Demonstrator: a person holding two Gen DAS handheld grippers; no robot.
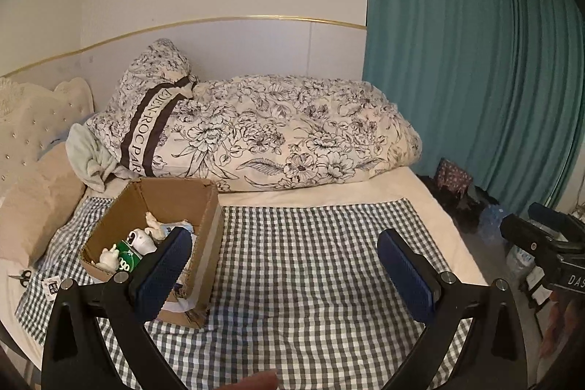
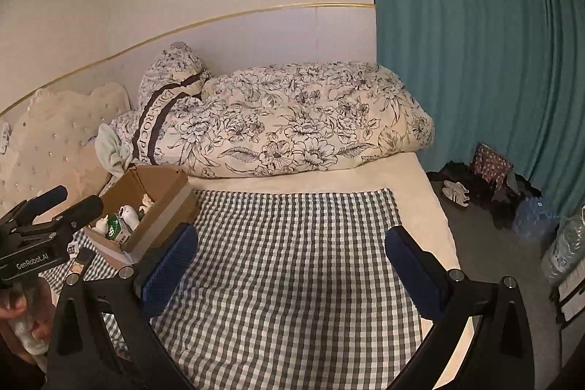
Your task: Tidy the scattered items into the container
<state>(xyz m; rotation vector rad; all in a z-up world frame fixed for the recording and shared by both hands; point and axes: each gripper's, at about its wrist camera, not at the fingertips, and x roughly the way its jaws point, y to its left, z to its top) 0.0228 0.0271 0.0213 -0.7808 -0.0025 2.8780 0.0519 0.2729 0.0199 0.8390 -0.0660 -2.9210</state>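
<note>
Checked bedspread [image 1: 310,262] under both gaping tongs, cardboard box [image 1: 204,229] at their left.

Bed [image 1: 420,185] under checked cloth [image 1: 310,262]

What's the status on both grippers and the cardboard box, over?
Left gripper open, empty. Right gripper open, empty. Cardboard box on checked cloth, items inside. Scissors lie left of box.

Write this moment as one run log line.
left gripper: open, empty | right gripper: open, empty | cardboard box: holds items | checkered cloth: bare between fingers
</note>
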